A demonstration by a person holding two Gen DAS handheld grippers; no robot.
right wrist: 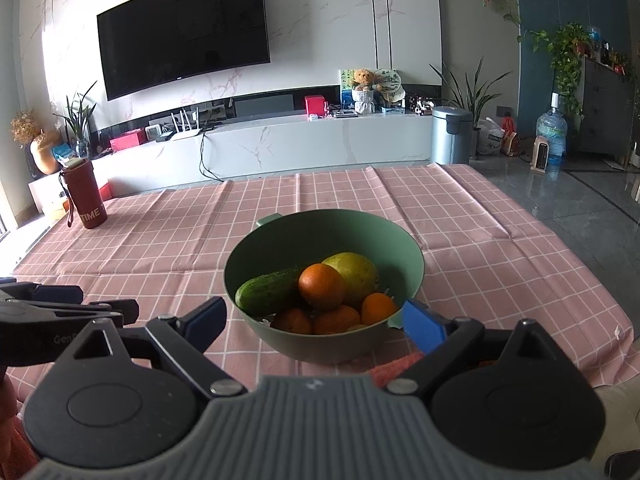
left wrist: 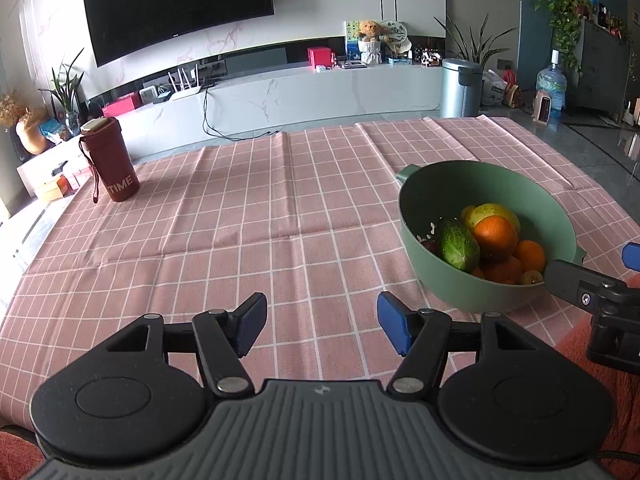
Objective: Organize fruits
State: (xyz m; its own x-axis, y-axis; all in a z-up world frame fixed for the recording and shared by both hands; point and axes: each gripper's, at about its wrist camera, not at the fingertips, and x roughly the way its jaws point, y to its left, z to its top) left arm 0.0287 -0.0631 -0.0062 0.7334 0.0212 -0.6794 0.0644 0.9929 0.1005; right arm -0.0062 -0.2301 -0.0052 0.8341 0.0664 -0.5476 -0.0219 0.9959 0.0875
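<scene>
Green bowl: lower fruit half-hidden | left gripper jaws apart, empty; right gripper likewise

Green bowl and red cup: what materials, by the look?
Bowl: likely matte plastic or coated metal; even green colour, soft dull sheen, moulded handle tabs. Cup: hard body with a matte red finish, printed "TIME", cord strap; plastic or coated steel, cannot tell which.

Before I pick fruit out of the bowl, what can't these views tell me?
- Bowl bottom: both views, hidden under cucumber and oranges.
- Small reddish item: left view, behind cucumber, unidentifiable.
- Right tool: cut off at left view's edge.
</scene>
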